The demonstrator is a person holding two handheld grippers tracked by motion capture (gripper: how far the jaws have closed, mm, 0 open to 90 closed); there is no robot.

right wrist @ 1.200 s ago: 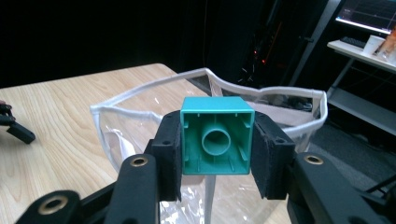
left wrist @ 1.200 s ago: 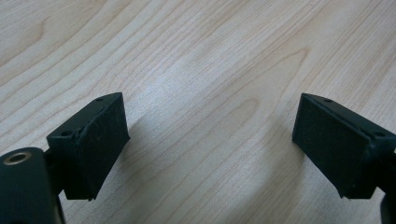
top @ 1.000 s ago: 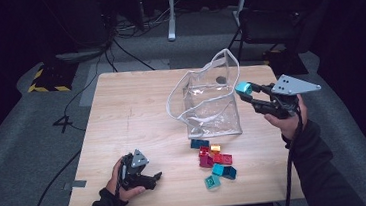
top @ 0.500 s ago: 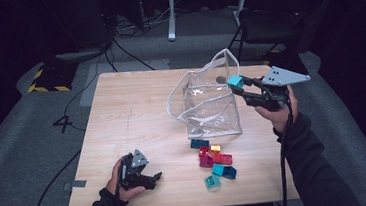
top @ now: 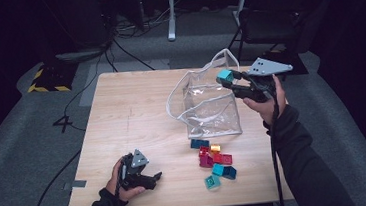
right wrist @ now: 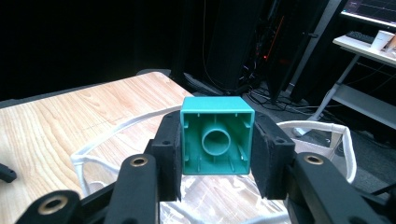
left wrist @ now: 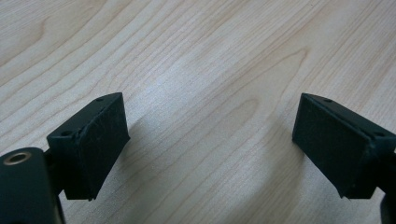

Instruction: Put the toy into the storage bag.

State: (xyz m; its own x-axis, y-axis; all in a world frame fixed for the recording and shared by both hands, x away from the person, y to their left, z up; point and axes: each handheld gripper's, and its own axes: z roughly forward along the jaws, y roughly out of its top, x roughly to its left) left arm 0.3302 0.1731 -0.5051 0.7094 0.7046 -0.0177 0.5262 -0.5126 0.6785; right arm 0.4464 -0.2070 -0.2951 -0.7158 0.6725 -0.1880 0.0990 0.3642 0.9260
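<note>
The right gripper (top: 229,78) pinches a teal block (top: 224,74) (hollow underside facing its camera) above the far right rim of the clear bag (top: 206,108). The left gripper (top: 150,178) rests spread and empty on the counter (top: 126,113) at the near left, well apart from the loose blocks (top: 214,158).

No readable text, label or number anywhere.
</note>
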